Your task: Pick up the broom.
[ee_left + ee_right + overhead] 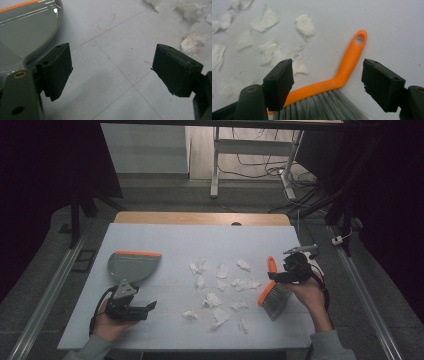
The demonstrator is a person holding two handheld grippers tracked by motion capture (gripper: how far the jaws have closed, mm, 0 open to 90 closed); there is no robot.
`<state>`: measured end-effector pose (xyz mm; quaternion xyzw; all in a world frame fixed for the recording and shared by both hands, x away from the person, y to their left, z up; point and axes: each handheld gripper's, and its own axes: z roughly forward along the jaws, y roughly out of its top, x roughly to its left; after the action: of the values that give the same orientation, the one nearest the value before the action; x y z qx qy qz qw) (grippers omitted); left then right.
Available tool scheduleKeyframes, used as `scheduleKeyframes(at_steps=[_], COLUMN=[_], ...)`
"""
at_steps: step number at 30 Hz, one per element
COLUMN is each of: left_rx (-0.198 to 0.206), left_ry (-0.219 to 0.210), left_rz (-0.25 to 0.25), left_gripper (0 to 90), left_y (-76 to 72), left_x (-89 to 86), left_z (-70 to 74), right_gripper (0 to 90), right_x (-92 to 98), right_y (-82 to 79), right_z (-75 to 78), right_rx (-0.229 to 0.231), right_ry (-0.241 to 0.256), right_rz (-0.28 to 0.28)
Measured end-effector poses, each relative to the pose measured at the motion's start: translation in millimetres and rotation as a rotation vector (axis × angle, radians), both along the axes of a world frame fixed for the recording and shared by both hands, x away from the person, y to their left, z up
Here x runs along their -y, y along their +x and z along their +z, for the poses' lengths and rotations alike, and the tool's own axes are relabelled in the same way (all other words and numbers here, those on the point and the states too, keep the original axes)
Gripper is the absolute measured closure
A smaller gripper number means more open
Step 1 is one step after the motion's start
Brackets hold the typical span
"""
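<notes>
A hand brush with grey bristles point(276, 301) and a bent orange handle point(349, 63) lies on the white tabletop at the right. My right gripper point(285, 272) hovers over it, open point(328, 80), with the handle's bend between the two jaws and neither jaw touching it. A grey dustpan point(131, 266) with an orange front lip lies at the left, and its rim curves in at the upper left point(27, 32). My left gripper point(146, 310) sits just in front of the pan, open point(112, 67), over bare table. Several torn white paper scraps point(220, 290) are scattered across the middle.
The white board point(170, 240) covers a wooden table whose far edge shows behind it. Scraps lie near my left jaws point(193, 42) and left of the brush handle point(264, 21). Dark floor, metal rails and desk legs with cables surround the table.
</notes>
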<state>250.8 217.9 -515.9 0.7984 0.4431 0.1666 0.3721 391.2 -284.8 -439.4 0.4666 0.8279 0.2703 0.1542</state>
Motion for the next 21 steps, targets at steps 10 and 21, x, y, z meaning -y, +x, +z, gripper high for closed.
scheduleKeyframes(at_steps=[10, 21], left_rx=[0.010, 0.013], left_ry=[0.000, 0.015], left_rz=[-0.037, -0.052], left_gripper=[17.2, 17.2], left_y=[-6.1, -4.8], left_x=[1.9, 7.0], left_z=[0.2, 0.2], right_gripper=[30.9, 36.2], right_x=[-13.5, -6.5], right_y=[40.0, 59.5], right_z=[-15.0, -37.1], right_rx=[-0.193, -0.325], right_ry=[-0.142, -0.156], right_rz=[-0.092, -0.171])
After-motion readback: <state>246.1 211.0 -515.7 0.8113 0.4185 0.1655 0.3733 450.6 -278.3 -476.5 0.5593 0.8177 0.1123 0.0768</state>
